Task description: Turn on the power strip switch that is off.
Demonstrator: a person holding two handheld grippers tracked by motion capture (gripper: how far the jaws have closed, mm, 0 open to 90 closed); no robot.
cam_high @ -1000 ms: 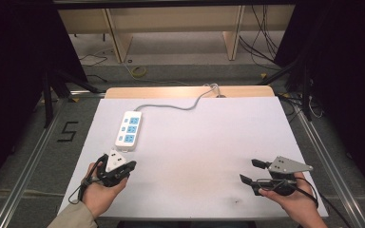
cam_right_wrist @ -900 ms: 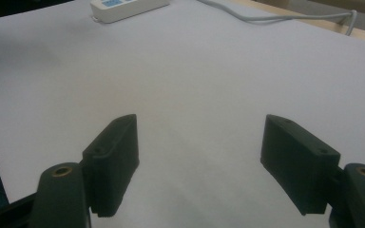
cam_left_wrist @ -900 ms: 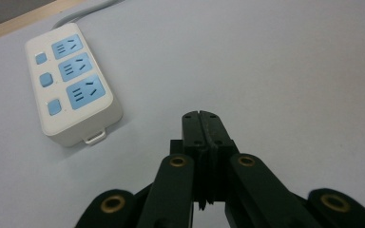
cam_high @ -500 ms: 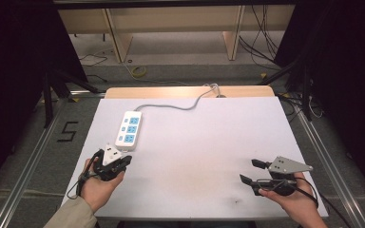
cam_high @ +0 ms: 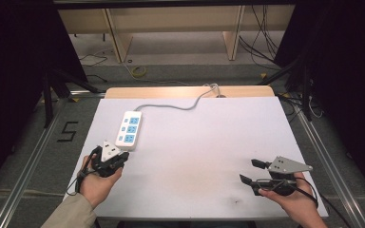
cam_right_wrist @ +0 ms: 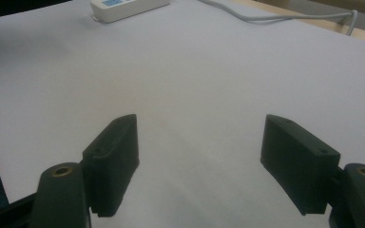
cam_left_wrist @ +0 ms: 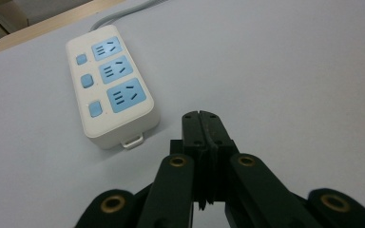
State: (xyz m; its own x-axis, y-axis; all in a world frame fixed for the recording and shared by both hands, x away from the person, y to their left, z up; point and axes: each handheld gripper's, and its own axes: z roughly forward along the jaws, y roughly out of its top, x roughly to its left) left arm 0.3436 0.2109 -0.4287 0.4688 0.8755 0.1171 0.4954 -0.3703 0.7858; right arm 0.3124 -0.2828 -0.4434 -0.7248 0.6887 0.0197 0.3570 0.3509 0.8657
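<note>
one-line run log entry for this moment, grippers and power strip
left gripper: shut, empty, just short of power strip | right gripper: open, empty, near table edge | strip: flat, untouched

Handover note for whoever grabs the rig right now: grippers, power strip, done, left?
Left gripper: jaws shut on nothing, just short of the near end of the power strip, not touching it.
Right gripper: jaws wide open, empty, low over the near right part of the table, far from the strip.
Power strip: flat on the left side of the table, three blue sockets and three buttons facing up, nothing plugged in; its grey cable runs off the far edge.
Done: nothing visible on the strip yet.
Left: probably the left gripper's approach to the strip, perhaps to press a button; contact not yet made.
</note>
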